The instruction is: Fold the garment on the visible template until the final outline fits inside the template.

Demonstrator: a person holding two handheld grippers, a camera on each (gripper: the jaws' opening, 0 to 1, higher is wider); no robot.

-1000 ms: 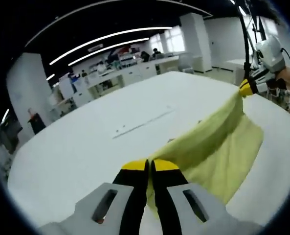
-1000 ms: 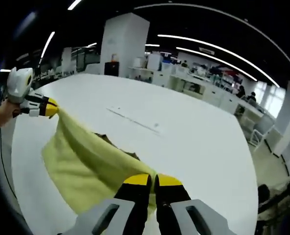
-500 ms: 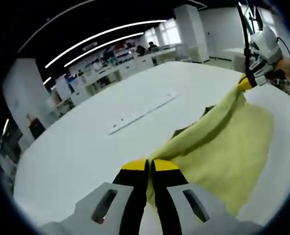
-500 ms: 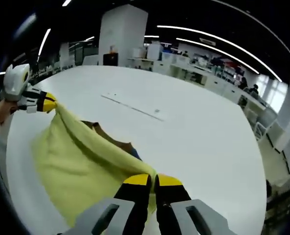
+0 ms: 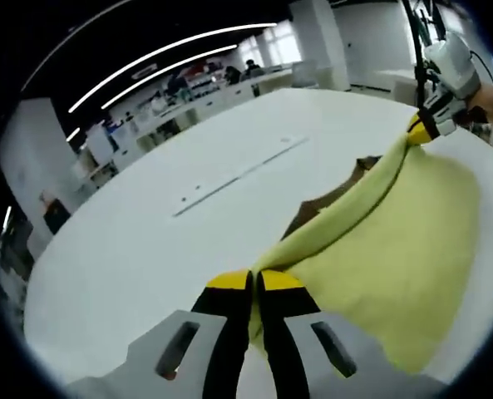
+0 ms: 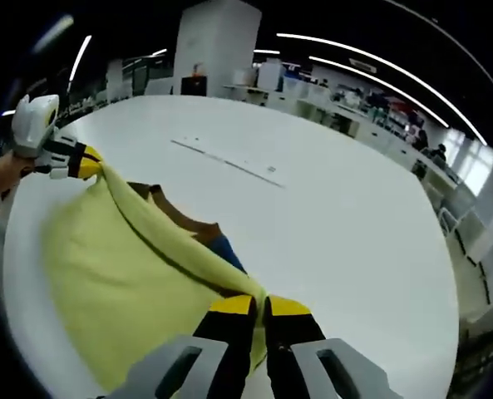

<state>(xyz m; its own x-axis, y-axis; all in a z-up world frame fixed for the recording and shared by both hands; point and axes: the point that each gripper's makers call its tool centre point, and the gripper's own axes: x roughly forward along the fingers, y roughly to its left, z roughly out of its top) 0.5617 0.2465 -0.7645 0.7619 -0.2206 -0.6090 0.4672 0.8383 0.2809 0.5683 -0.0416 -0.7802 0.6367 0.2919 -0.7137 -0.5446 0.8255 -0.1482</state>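
yellow garment (image 5: 379, 249) stretched taut above white table (image 5: 146, 249), broad bare room beyond its far edge.
left gripper (image 5: 253, 283) and right gripper (image 6: 258, 306) both clamped on upper edge corners; brown layer (image 6: 184, 218) peeking beneath.

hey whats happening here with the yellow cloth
A person holds a two-jaw gripper in each hand. The left gripper and right gripper are each shut on an edge of the soft yellow garment, stretching it between them above the round white table. Brown fabric shows along the held edge.
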